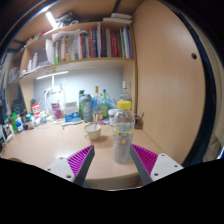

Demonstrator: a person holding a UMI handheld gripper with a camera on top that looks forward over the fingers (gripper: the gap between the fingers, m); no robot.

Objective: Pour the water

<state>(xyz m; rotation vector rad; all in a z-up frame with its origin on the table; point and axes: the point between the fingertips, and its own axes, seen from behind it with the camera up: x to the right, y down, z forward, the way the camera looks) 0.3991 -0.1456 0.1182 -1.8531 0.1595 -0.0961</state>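
Bottle [123, 135] stands between spread fingers [80, 160] (gaps either side), desk edge near.

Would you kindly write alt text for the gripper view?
A clear plastic water bottle stands on a wooden desk between the gripper's open pink-padded fingers, gaps either side. A small bowl sits beside it, below bookshelves.

Bottle [123, 135] stands on the surface [50, 150] between the tool [114, 160] fingers, gap either side. Bowl [93, 130] sits left of the bottle, slightly behind. More bottles [98, 104] line the surface's rear. Bookshelf [85, 45] hangs above them; door [165, 70] stands right.
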